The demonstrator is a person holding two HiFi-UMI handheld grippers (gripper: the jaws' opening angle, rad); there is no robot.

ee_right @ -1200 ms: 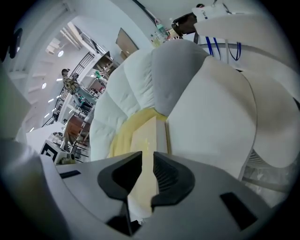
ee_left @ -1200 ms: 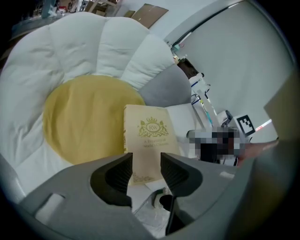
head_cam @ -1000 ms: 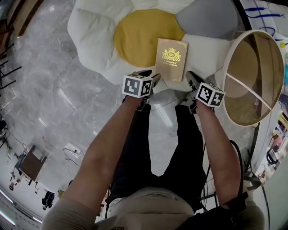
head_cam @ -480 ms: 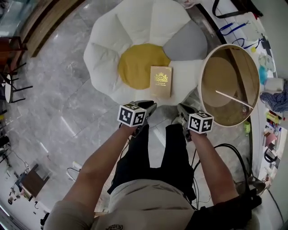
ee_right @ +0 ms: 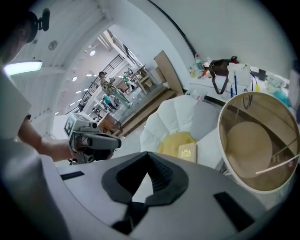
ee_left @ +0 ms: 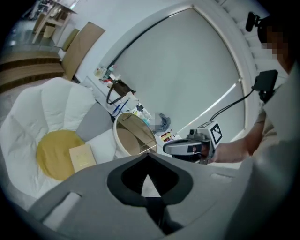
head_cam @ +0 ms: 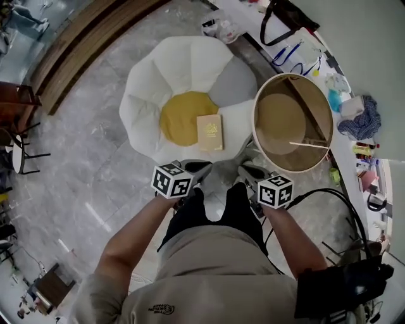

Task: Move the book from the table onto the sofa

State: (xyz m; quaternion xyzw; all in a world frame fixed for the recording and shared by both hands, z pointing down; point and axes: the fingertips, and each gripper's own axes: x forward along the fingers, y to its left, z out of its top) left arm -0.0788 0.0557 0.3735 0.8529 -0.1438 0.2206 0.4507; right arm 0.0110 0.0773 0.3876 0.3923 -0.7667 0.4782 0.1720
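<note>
**Both jaws closed and empty; the book lies on the sofa**

My left gripper (ee_left: 147,155) has its jaws pressed together tip to tip, with nothing between them. My right gripper (ee_right: 147,154) is the same: jaws together, nothing held. In the head view both sit side by side in front of my waist, the left gripper (head_cam: 201,166) and the right gripper (head_cam: 244,169) pointing away from me toward the sofa. Each carries its cube of black-and-white square markers. These are patterns only, with no letters.

Beyond the tips, well apart from both grippers, the book (head_cam: 209,132) lies flat on the sofa (head_cam: 171,69), a flower-shaped seat of white petals. The book straddles the edge of the yellow centre (head_cam: 180,117) and the white petal on the table's side. One grey petal (head_cam: 233,82) sits behind it. The cover is pale gold with a gold crest and lines of print below it. The print is too small for me to read in any view.

Just beside the sofa stands the round table (head_cam: 278,114), wood-coloured with a white rim. A thin white stick (head_cam: 309,145) lies across it.

Past the table, a counter along the wall carries a black bag (head_cam: 285,16), a bundled blue cloth (head_cam: 361,120) and small bottles with unreadable labels.
</note>
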